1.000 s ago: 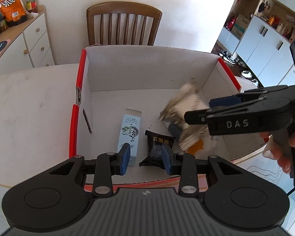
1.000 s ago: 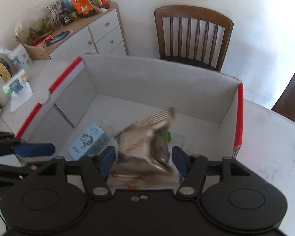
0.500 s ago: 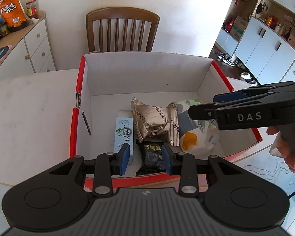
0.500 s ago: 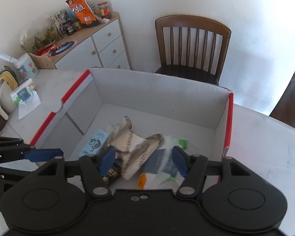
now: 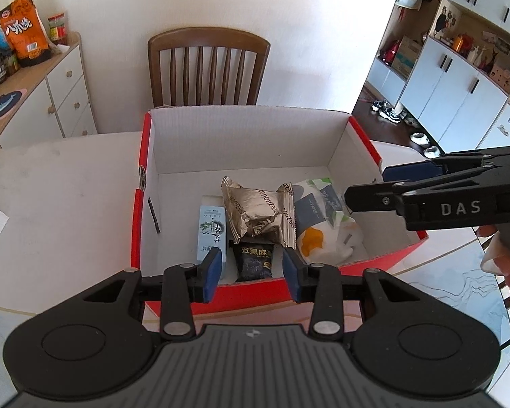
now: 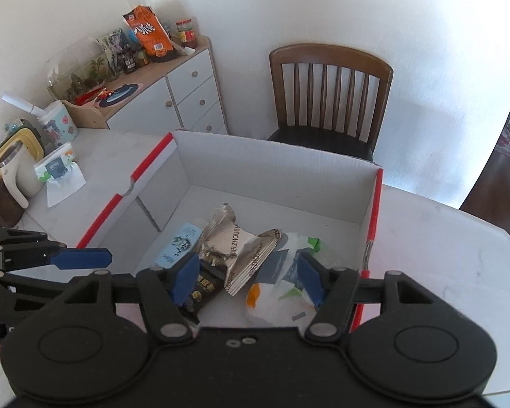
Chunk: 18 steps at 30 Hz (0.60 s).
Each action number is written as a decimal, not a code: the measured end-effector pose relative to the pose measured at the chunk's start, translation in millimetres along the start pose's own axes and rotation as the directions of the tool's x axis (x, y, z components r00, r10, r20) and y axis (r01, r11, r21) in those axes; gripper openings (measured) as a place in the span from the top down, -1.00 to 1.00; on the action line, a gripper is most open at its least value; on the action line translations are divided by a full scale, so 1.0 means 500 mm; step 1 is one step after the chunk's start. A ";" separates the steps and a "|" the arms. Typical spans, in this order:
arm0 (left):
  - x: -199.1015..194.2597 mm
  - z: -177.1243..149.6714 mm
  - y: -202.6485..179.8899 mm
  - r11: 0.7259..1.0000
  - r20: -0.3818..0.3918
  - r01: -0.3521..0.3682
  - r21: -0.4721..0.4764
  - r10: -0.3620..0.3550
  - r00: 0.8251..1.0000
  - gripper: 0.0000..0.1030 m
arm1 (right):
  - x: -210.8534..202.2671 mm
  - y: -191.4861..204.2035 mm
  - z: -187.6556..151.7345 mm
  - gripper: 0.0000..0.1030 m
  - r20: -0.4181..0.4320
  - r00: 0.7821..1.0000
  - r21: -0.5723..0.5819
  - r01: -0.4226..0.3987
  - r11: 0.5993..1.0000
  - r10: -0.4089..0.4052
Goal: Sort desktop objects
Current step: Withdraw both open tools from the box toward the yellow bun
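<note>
Both grippers hang above the red-edged box (image 5: 142, 183) holding nothing, the left gripper (image 5: 251, 270) with jaws opening, the right gripper (image 6: 246, 277) with jaws apart, while the silver packet (image 5: 256, 212) lies inside the box on the other packets

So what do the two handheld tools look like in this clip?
Both are matte black plastic. The left tool and right tool each have blue pads, silver pivot screws and two round discs on a ribbed body. The right one carries white "DAS" lettering on its side.
</note>
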State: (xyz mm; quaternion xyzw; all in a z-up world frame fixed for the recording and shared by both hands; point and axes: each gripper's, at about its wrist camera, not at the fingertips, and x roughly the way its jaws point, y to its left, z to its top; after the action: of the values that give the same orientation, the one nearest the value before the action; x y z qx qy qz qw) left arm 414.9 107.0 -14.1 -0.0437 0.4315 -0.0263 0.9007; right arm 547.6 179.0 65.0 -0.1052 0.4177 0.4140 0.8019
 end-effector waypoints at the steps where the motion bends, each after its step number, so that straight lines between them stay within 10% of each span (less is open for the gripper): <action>1: -0.005 -0.001 -0.002 1.000 0.003 0.001 0.002 -0.001 1.000 0.24 | -0.007 0.001 -0.002 -0.23 0.003 1.000 -0.001 0.000 1.000 0.000; 18: -0.102 -0.043 -0.030 1.000 0.054 0.016 0.008 -0.017 0.998 -0.35 | -0.128 0.028 -0.082 -0.23 0.032 0.999 0.013 -0.010 1.000 0.010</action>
State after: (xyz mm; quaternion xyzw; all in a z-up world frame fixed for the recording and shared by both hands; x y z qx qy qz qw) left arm 365.9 95.3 13.5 -0.0448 0.4066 -0.0341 0.9119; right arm 493.6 129.8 90.3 -0.0909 0.4080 0.4168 0.8072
